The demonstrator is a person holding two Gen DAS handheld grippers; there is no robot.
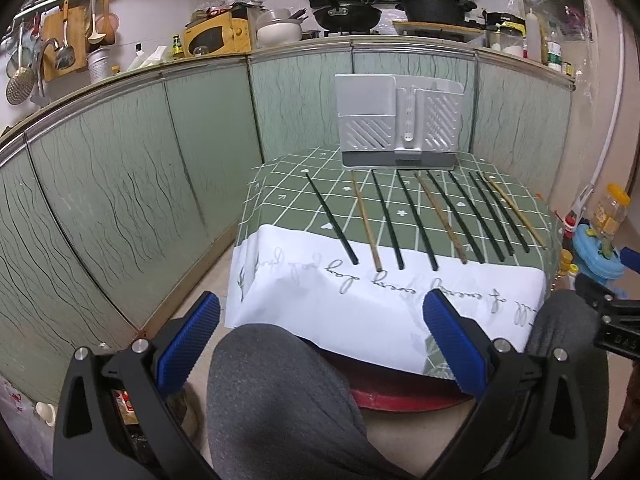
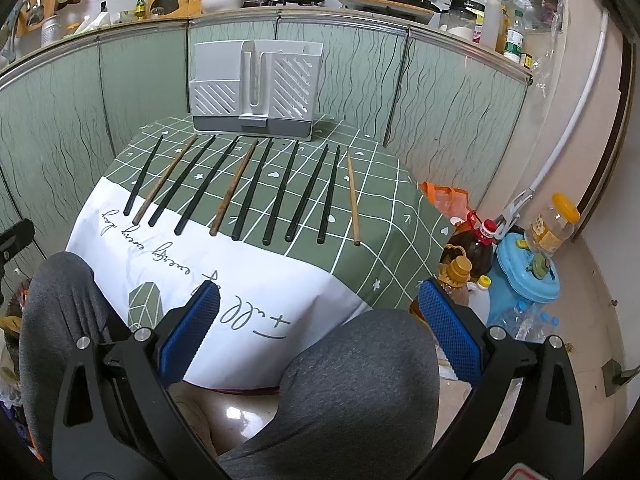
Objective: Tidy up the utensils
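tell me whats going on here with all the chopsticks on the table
A seated person holds a hand-held gripper in each hand, and neither touches anything yet. The left hand-held gripper and the right hand-held gripper are both open, held back over the person's knees short of the table. Ten chopsticks lie in a row on the green checked cloth, seven dark and three wooden. Behind them stands a grey utensil holder, with nothing seen in it so far.

Home kitchen — stove with wok, microwave, hanging ladles — green cabinet doors.
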